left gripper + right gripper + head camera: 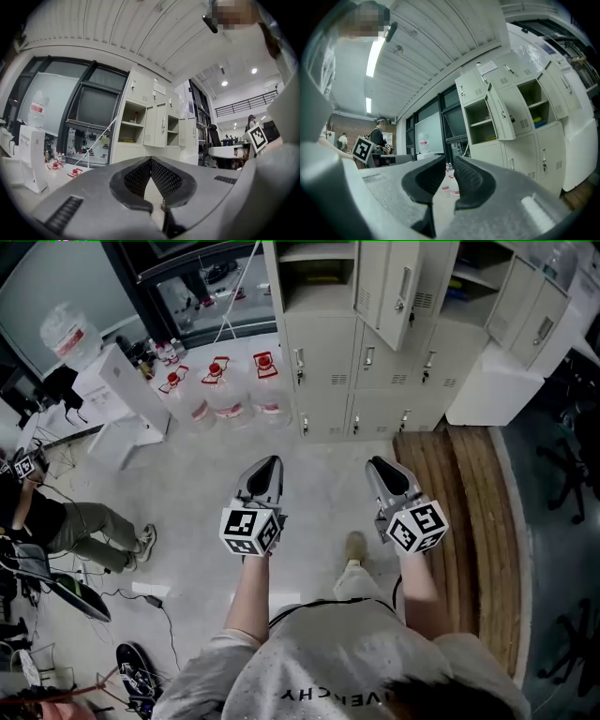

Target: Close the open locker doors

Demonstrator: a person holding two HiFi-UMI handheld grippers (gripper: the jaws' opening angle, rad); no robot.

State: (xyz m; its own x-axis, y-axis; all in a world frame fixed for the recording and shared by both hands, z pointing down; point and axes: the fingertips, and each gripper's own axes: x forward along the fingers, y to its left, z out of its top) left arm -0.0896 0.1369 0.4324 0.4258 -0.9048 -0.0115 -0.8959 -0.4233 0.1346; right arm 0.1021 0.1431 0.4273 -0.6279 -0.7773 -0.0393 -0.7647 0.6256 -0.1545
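Station: we are standing on the grey floor [202, 474], facing the locker bank [323, 357] and well apart from it. We are holding both grippers out in front, pointing toward it.

Left gripper [268, 465]: its jaws are meeting at the tips. They are clenched, with nothing between them.

Right gripper [379, 465]: its pads are standing a narrow slit apart. Only floor and distant bottles are showing through the gap, so it is released and grasping nothing.

Lockers:
- In the upper row, one open door [401, 292] is standing swung outward.
- An open compartment [314, 273] with a shelf is showing on the door's left.
- A second open compartment [473, 277] is showing on its right. The right gripper view is showing something yellow and blue on its shelf.
- Further right, two more doors [536, 326] are hanging at an angle, apparently open.
- The lower doors [375, 357] are sitting flush.
- Neither gripper is touching any door.

Surroundings:
- Red-capped water bottles [225, 395] are sitting on the floor left of the lockers.
- Wooden boards [469, 512] are lying along the floor to our right, running up to the locker base.
- A seated person [84, 526] is at the far left.
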